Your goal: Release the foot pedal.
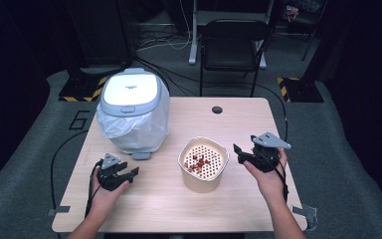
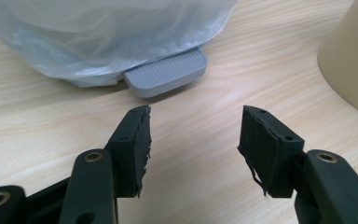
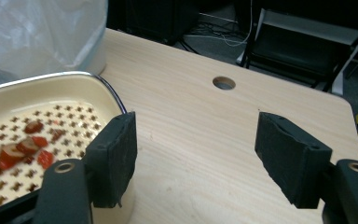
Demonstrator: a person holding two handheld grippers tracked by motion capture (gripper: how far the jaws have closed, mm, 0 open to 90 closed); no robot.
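Strainer bucket (image 1: 203,165) sits mid-table between both grippers, cream body with a perforated insert, red food scraps (image 1: 197,163) lying on the holes. Right gripper (image 1: 242,154): jaws spread wide, nothing between the pads; in the right gripper view its left pad (image 3: 114,156) hangs right at the bucket's metal rim (image 3: 103,87), the other pad out over bare wood, so it looks lined up to close on the bucket wall, not yet gripping. Left gripper (image 1: 127,174): also released and empty, low over the table (image 1: 238,199), left of the bucket and apart from it; its own view looks straight at the grey foot pedal (image 2: 168,74) sticking out from under the bag. That aim suggests a pedal press to pop the lid while the right side lifts and tips the scraps in. Pedal bin (image 1: 132,110) stands at the back left, lid (image 1: 130,91) shut, clear liner bag (image 1: 134,129) draped over the outside. Bin near the bucket keeps the dump path short.
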